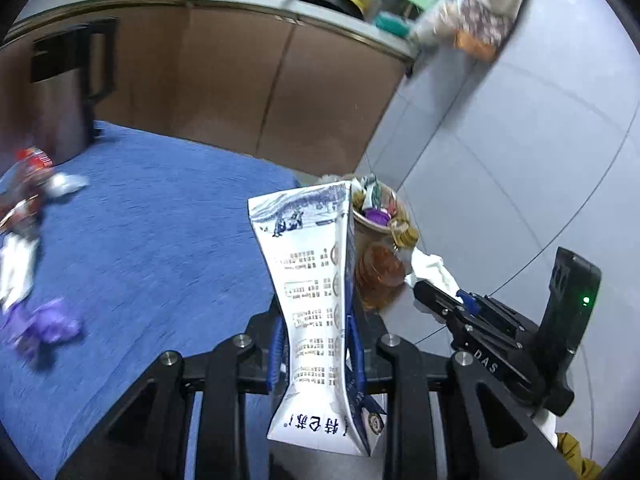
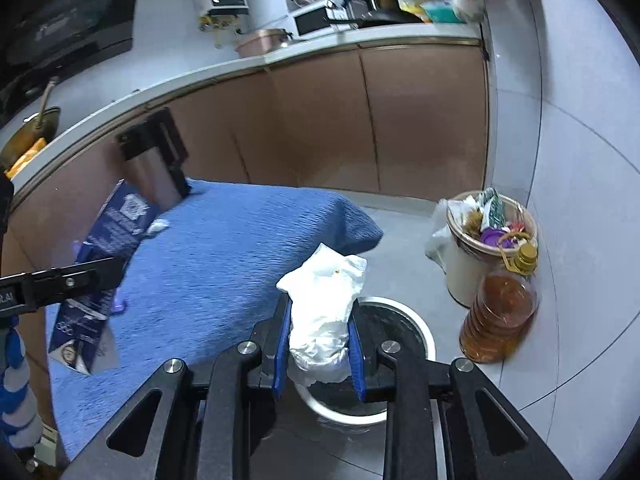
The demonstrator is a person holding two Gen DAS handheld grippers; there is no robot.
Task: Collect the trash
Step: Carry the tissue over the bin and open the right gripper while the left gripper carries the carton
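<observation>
My left gripper [image 1: 318, 350] is shut on a flattened white and blue milk carton [image 1: 316, 300], held upright past the right edge of the blue-covered table [image 1: 160, 220]. The carton also shows in the right wrist view [image 2: 106, 264]. My right gripper [image 2: 320, 340] is shut on a crumpled white tissue [image 2: 326, 300] and hangs above a round steel bin [image 2: 400, 320] on the floor. The right gripper also shows in the left wrist view [image 1: 472, 320]. Wrappers remain on the table: a red one [image 1: 30, 172], a white paper [image 1: 16, 268] and a purple one [image 1: 48, 324].
A full cream waste bucket [image 2: 480, 248] and a bottle of amber oil [image 2: 500, 312] stand on the grey tiled floor to the right. A steel kettle [image 2: 154, 164] stands at the table's far edge. Brown kitchen cabinets [image 2: 320, 120] run behind.
</observation>
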